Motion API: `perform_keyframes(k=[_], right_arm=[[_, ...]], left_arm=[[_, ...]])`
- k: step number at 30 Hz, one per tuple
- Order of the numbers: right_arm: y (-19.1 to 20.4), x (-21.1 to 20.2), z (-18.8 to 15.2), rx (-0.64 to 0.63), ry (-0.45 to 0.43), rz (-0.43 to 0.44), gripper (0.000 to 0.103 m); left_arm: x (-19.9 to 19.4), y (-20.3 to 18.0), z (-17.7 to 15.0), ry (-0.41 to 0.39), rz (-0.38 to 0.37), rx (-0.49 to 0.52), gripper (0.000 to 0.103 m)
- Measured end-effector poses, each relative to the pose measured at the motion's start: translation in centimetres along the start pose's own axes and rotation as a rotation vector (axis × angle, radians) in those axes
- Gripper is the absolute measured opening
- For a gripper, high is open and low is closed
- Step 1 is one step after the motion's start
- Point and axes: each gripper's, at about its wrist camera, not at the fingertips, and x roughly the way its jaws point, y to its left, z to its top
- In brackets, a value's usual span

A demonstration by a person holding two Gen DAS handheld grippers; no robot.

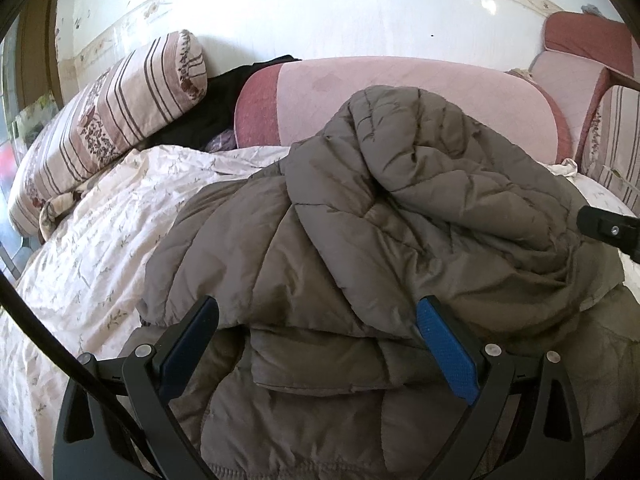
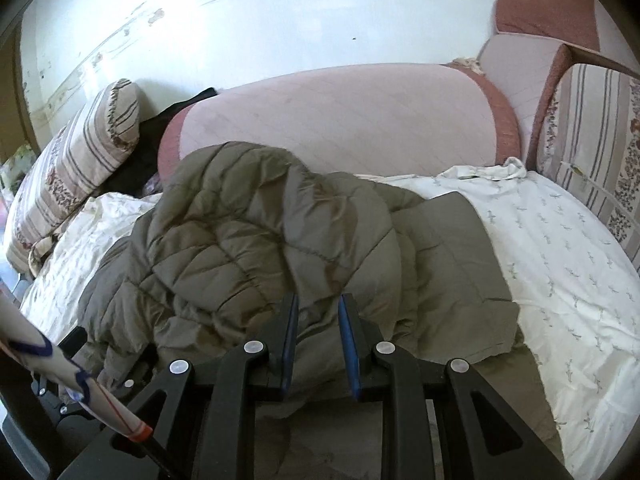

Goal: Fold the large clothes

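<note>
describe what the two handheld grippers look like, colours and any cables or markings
Both are matte black plastic with curved, cut-out linkage arms and round silver rivets at the joints. The left gripper and right gripper carry textured blue pads on their fingers. A black cable runs past the left one. No lettering is legible.

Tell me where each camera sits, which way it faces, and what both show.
Left wrist: sits on the left gripper, looks forward over the jacket toward the headboard; its wide-open fingers show, plus a tip of the other gripper at far right.
Right wrist: sits on the right gripper, faces the same headboard from further right; its fingers, close together over jacket fabric, show.
Shared: jacket, headboard, striped pillow, floral sheet.
</note>
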Motion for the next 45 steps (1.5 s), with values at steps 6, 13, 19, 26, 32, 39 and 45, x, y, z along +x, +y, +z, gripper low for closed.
perform_keyframes(k=[6, 13, 19, 26, 32, 39, 45], right_arm=[[0.6, 0.9, -0.8, -0.011, 0.043, 0.018, 0.023], [0.3, 2.9, -1.9, -0.011, 0.104, 0.008, 0.025], [0.4, 3.2, -2.1, -0.018, 0.109, 0.000, 0.026], [0.5, 2.8, -2.0, -0.017, 0.106, 0.000, 0.028], [0.9, 1.5, -1.4, -0.025, 0.065, 0.016, 0.036], [1.5, 1.2, -1.3, -0.038, 0.062, 0.038, 0.036], [1.2, 2.9, -2.2, -0.040, 0.123, 0.025, 0.036]], left_arm=[[-0.5, -0.3, 0.0, -0.013, -0.005, 0.015, 0.099], [-0.4, -0.5, -0.2, -0.005, -0.008, 0.022, 0.099], [-0.1, -0.5, -0.1, 0.000, -0.007, 0.024, 0.099], [-0.1, -0.5, 0.0, 0.000, -0.007, 0.024, 0.099], [-0.1, -0.5, 0.0, 0.001, -0.007, 0.023, 0.099], [-0.1, -0.5, -0.1, 0.001, -0.006, 0.024, 0.099], [-0.1, -0.6, -0.1, 0.002, -0.006, 0.025, 0.099]])
